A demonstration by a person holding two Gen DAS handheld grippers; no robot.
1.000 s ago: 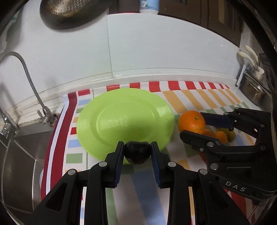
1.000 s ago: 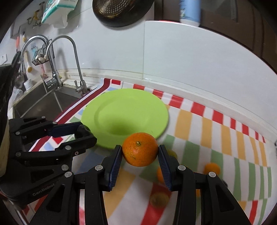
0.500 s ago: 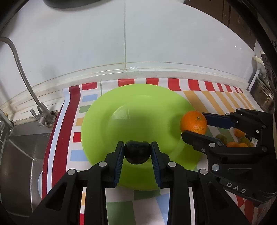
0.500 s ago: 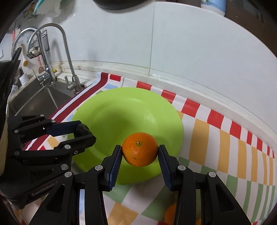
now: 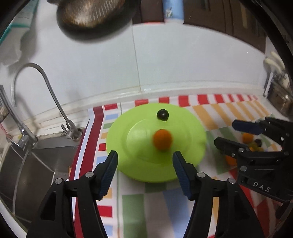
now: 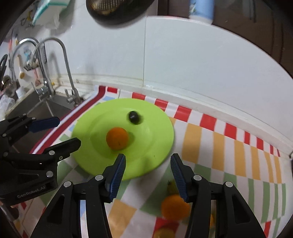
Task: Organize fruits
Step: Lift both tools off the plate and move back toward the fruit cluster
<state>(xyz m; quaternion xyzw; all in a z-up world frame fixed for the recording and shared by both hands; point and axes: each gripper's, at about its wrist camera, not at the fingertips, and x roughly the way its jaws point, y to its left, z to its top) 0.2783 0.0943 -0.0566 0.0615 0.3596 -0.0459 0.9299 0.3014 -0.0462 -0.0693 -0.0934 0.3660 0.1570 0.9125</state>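
A lime green plate [image 5: 190, 146] [image 6: 157, 144] lies on the striped cloth. On it lie an orange [image 5: 162, 139] [image 6: 117, 137] near the middle and a small dark fruit [image 5: 162, 114] [image 6: 134, 117] toward the far rim. My left gripper [image 5: 144, 170] is open and empty above the plate's near edge; it also shows at the left of the right wrist view [image 6: 63, 130]. My right gripper [image 6: 148, 174] is open and empty by the plate's near right edge; it also shows at the right of the left wrist view [image 5: 228, 134].
Several small orange and green fruits [image 6: 174, 206] [image 5: 250, 141] lie on the cloth right of the plate. A steel sink [image 5: 27, 168] with taps [image 6: 62, 69] is to the left. A white wall rises behind, with a hanging strainer [image 5: 91, 16]. A metal pot [image 5: 280, 98] stands far right.
Both grippers have opened and pulled back and up. The dark fruit and the orange, held before, now lie on the green plate.
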